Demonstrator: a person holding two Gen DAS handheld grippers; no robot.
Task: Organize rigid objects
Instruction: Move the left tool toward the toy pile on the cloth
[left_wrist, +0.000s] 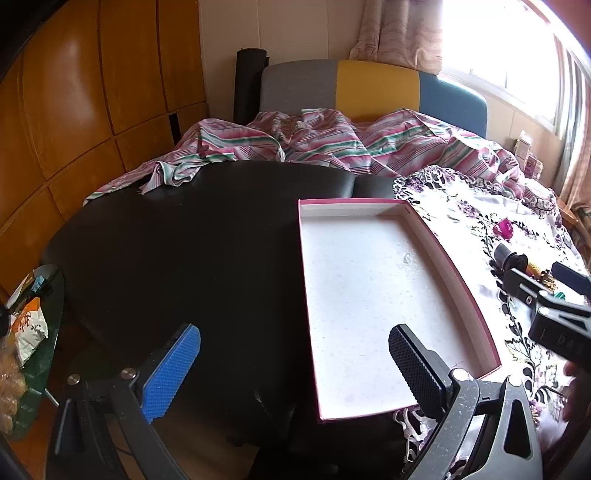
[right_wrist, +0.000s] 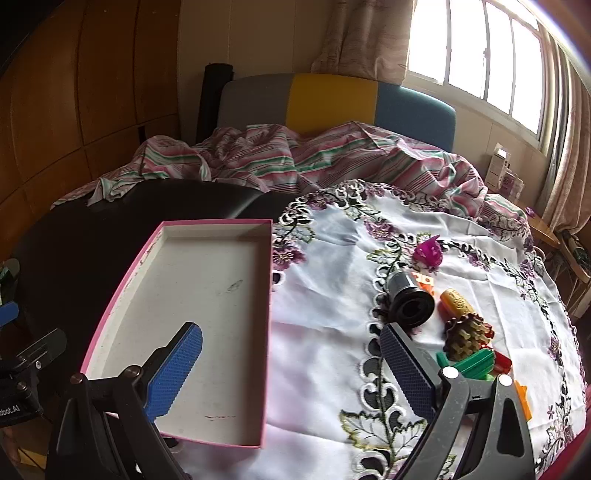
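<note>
A shallow pink box (left_wrist: 461, 254) (right_wrist: 110, 302) with a white inside lies empty, half on a black surface and half on a flowered cloth. Right of it on the cloth lie a magenta piece (right_wrist: 427, 252), a black lens barrel (right_wrist: 410, 301), a yellow cork (right_wrist: 456, 302), a brown toothed wheel (right_wrist: 463, 338), green (right_wrist: 476, 363), red and orange bits. My left gripper (left_wrist: 293, 365) hangs open over the box's near left edge, nothing between its fingers. My right gripper (right_wrist: 290, 367) stands open over the box's near right wall, the small objects just right of its right finger (right_wrist: 406, 373).
A black table (left_wrist: 177, 251) carries the flowered white cloth (right_wrist: 332, 295) on its right half. Behind it is a bed with a striped sheet (left_wrist: 332, 144) and a grey-yellow-blue headboard. Wooden wardrobe on the left, window on the right. Snack bags (left_wrist: 26, 332) lie low left.
</note>
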